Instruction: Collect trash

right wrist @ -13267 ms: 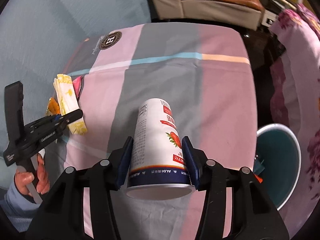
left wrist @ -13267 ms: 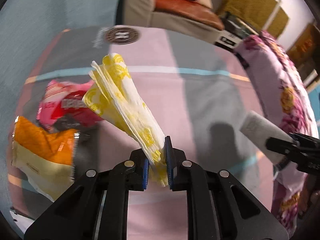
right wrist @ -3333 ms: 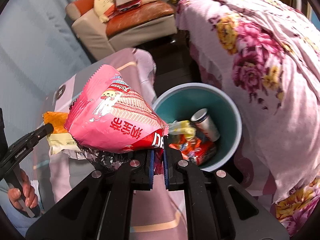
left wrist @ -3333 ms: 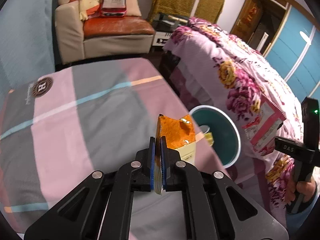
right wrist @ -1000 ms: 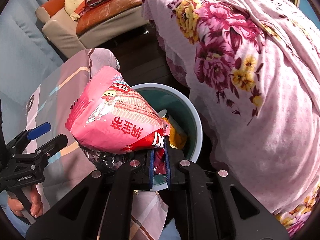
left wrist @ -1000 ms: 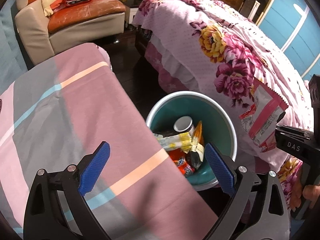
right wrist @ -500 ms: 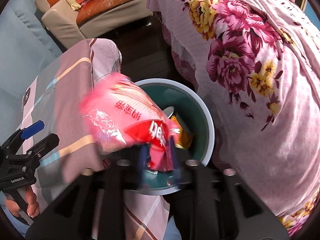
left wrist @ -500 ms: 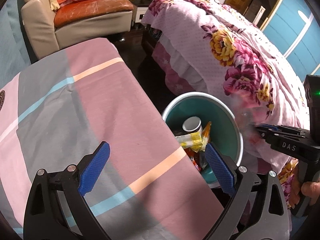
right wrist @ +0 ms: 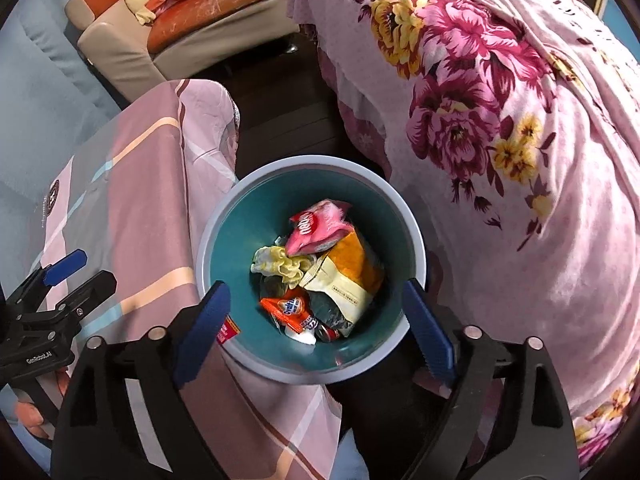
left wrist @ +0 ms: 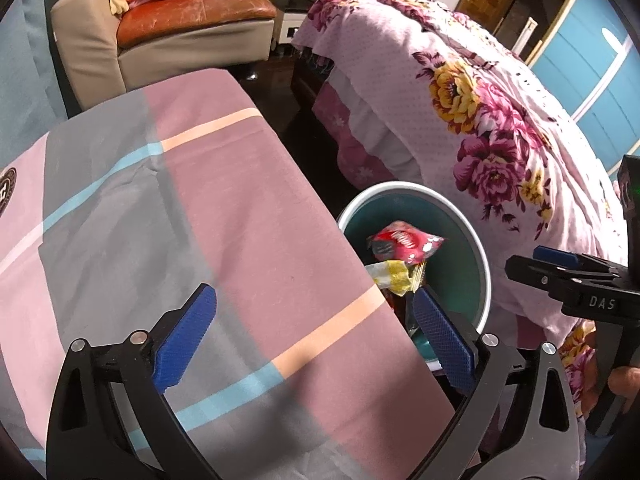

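Note:
A teal bin with a white rim stands on the floor between table and bed; it also shows in the left wrist view. In it lie a pink snack bag, an orange and cream bag, yellow tissue and a small red wrapper. The pink bag also shows in the left wrist view. My right gripper is open and empty, right above the bin. My left gripper is open and empty over the table's right edge.
A table with a pink, grey and blue striped cloth is left of the bin. A bed with a flowered pink cover is on its right. A sofa stands at the back, dark floor between.
My right gripper has opened and the pink snack bag has dropped into the bin. The left gripper has stayed open and drifted a little left over the table.

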A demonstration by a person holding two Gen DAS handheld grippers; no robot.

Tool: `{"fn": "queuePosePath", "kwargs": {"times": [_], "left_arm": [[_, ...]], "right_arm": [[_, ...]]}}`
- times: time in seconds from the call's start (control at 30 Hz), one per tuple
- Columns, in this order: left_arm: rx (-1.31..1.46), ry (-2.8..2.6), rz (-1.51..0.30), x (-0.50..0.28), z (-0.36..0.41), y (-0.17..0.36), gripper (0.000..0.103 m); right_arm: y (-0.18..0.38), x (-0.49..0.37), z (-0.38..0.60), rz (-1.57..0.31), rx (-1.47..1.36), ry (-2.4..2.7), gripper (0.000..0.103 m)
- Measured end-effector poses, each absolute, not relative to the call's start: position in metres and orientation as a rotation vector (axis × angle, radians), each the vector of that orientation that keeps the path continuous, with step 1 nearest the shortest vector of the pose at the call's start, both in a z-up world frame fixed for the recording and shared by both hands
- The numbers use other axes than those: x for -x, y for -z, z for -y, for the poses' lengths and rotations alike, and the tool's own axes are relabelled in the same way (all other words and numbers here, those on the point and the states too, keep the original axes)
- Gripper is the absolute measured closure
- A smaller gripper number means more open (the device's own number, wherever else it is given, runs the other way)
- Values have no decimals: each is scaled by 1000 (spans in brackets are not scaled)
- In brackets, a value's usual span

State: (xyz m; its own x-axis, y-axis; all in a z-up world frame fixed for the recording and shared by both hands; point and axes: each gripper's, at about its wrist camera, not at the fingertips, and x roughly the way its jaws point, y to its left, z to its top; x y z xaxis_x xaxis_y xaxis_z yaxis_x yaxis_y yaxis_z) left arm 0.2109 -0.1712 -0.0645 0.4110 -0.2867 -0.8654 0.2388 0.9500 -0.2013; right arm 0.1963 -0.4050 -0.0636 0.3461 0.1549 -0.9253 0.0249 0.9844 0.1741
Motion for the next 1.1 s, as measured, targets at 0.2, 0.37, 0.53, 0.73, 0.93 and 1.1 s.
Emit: {"fn": "queuePosePath", "kwargs": {"times": [0.2, 0.37, 0.53, 0.73, 0.93, 1.1], "left_arm": [[39, 339, -1080, -197, 170, 50, 4], [35, 333, -1060, -183, 167, 35, 4], [39, 327, -1042, -168, 161, 23, 4], [44, 321, -1029, -153, 155, 13, 4], [46, 306, -1016, -137, 148, 7, 4], [44, 299, -1006, -125, 144, 2, 4]], "right_arm": [[46, -179, 392, -1189, -110, -80, 16], [25, -162, 382, -1154, -65, -71, 15], [8, -143, 374, -1120, -19, -57, 14], [-8, -118, 368, -1085, 13, -37, 11], [-18, -96, 361, -1068, 32, -36, 9], [-22, -80, 353, -1056, 58, -40, 8]]}}
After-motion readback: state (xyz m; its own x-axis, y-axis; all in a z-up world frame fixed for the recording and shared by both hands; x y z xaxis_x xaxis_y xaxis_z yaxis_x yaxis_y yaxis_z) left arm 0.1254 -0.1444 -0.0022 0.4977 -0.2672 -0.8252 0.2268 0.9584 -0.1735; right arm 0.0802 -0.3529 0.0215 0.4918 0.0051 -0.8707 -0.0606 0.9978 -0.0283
